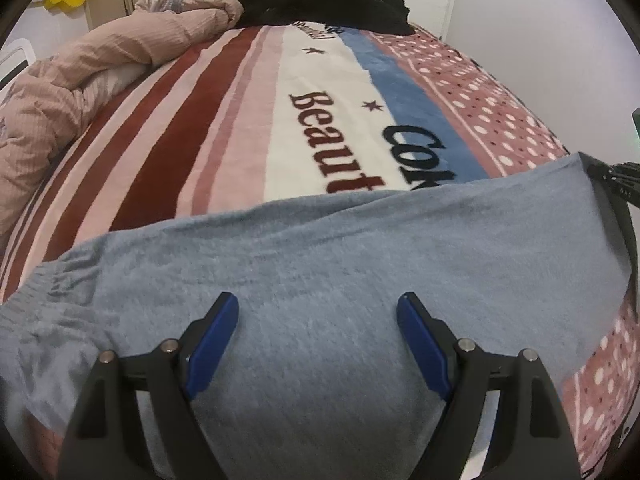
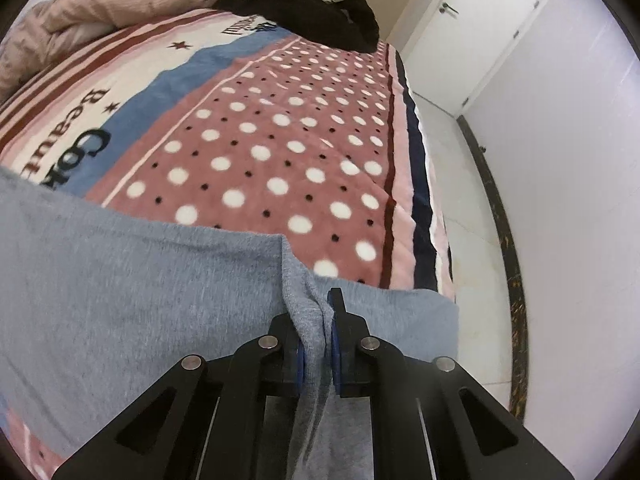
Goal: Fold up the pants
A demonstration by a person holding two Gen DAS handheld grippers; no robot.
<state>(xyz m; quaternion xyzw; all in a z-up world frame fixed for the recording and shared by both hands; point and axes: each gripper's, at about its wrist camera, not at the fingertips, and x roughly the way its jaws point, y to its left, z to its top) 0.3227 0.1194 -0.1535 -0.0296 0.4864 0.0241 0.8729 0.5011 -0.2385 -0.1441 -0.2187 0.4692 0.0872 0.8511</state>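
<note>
Grey-blue pants [image 1: 320,264] lie spread across the near part of the bed, with the gathered waistband at the left. My left gripper [image 1: 318,304] is open just above the fabric, holding nothing. My right gripper [image 2: 316,312] is shut on a pinched ridge of the pants [image 2: 120,280] near their right edge. The right gripper also shows at the right edge of the left wrist view [image 1: 616,184], lifting the cloth's corner.
The bed carries a striped and dotted blanket [image 2: 280,140] with lettering. A pink quilt [image 1: 80,76] is bunched along the left side. A black garment pile [image 1: 332,4] lies at the far end. The bed's right edge drops to a white floor [image 2: 472,208] near a door [image 2: 476,32].
</note>
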